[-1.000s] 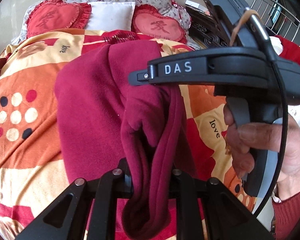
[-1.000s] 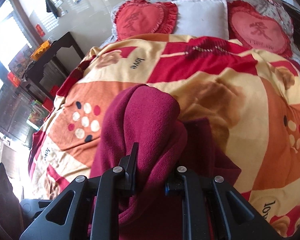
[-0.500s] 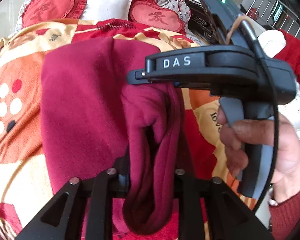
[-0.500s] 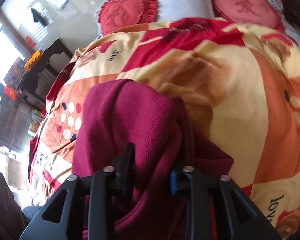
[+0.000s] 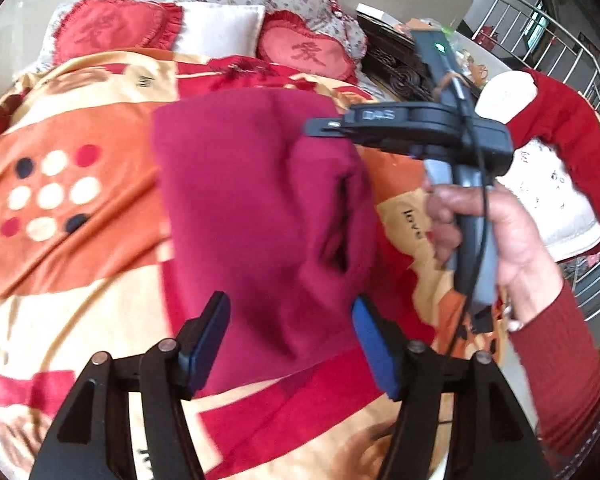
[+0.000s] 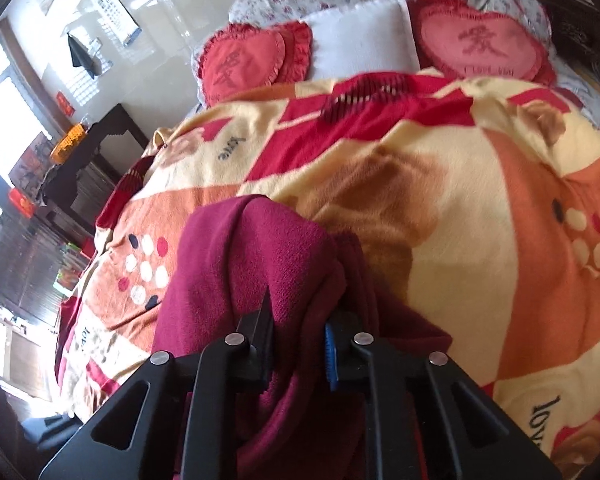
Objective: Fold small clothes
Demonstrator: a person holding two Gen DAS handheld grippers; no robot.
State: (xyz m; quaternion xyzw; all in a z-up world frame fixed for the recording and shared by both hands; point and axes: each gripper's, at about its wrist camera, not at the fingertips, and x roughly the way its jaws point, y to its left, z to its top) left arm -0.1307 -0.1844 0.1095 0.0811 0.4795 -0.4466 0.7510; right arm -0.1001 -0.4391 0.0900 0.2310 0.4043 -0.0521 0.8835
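A dark red fleece garment (image 5: pixel 256 216) lies folded over on the patterned blanket (image 5: pixel 60 264) of a bed. My left gripper (image 5: pixel 290 344) is open, its blue pads standing on either side of the garment's near edge without pinching it. My right gripper (image 6: pixel 298 340) is shut on a bunched fold of the same garment (image 6: pixel 260 264). In the left wrist view the right gripper (image 5: pixel 412 128) reaches in from the right, held by a hand, its tip at the garment's right edge.
Two red heart cushions (image 5: pixel 112 28) and a white pillow (image 5: pixel 220 32) lie at the head of the bed. A red and white garment (image 5: pixel 548 152) lies off the right side by a metal railing (image 5: pixel 596 80). A dark cabinet (image 6: pixel 80 168) stands left of the bed.
My left gripper has opened and let go of the garment fold, which has dropped flatter onto the blanket. My right gripper still holds its fold.
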